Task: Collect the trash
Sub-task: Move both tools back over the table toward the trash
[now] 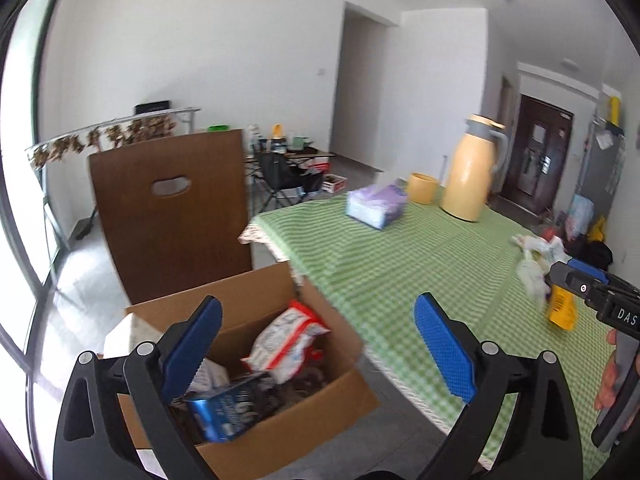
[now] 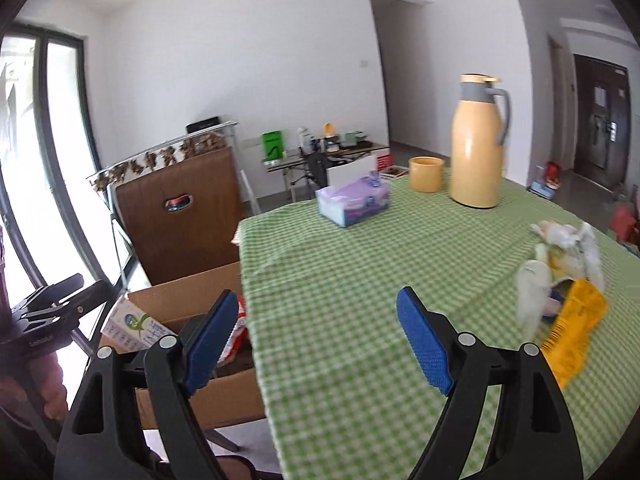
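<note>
- White walls and a grey tiled floor surround a desk (image 1: 384,264) under a green checked cloth; this is the left wrist view.
- Off the desk's left edge an open cardboard box (image 1: 280,412) sits on the floor, holding a red-and-white packet (image 1: 286,340) and a blue packet (image 1: 228,408).
- A brown chair back (image 1: 172,216) stands behind the box.
- The left gripper (image 1: 320,350) hangs with its blue pads spread wide over the box and the desk's edge, gripping nothing.
- Near the desk's far edge stand a tissue pack (image 1: 376,204), a yellow cup (image 1: 424,188) and a yellow jug (image 1: 472,170).
- Crumpled white wrappers (image 1: 536,256) and a yellow wrapper (image 1: 562,310) lie at the desk's right edge, just beside the right gripper's black body.
- From the right wrist view, the right gripper (image 2: 316,346) is wide open above the checked cloth, empty.
- White wrappers (image 2: 560,264) and the yellow wrapper (image 2: 576,328) lie beside its right pad, untouched.
- The box (image 2: 192,308) shows past the desk's left edge.
</note>
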{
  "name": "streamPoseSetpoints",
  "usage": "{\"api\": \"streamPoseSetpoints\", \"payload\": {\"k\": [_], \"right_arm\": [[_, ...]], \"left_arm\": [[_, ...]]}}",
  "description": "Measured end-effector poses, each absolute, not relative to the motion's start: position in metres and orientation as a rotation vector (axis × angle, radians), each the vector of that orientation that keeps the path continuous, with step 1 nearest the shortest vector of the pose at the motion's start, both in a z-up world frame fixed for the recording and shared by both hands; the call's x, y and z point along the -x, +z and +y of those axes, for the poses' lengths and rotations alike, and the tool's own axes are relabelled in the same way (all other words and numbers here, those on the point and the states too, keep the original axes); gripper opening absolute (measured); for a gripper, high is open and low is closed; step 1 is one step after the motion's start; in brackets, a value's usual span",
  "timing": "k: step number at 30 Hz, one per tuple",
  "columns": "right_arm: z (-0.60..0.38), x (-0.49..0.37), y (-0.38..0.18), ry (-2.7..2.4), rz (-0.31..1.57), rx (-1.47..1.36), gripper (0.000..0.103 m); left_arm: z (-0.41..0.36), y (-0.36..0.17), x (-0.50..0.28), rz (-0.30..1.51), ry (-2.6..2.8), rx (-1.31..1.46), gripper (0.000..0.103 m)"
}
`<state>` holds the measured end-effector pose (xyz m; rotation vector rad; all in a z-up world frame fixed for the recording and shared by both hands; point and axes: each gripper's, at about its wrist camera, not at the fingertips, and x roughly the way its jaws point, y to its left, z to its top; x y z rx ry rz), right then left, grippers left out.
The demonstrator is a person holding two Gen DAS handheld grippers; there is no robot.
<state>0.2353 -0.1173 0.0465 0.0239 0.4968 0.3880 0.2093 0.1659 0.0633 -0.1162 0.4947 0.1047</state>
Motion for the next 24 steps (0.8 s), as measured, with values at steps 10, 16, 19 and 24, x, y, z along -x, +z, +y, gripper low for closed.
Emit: {"api": "streamPoseSetpoints", "payload": {"k": [10,16,19,24], "right_arm": [[-0.274,-0.179,0.032,0.045,0.479,-0.156,0.083],[-0.342,-0.162,0.017,-0.081,0.504,-0.242,0.083],[-0.363,-0.159,0.012,-0.124,0.518,-0.264,0.083],[-0.383,-0.162,0.004,-0.169,0.530,-0.293,0.085]], "left_arm": [[0.027,0.072,-0.247,0.522,-0.121,0.064,0.094],[-0.054,0.058,-0.255,0.555,-0.266,0.000,0.095],[-0.086,0.049,-0.259,0.572,-0.311,-0.044,0.095],[-0.121,0.035,-0.275,0.612,-0.385,-0.071,0.095]]}}
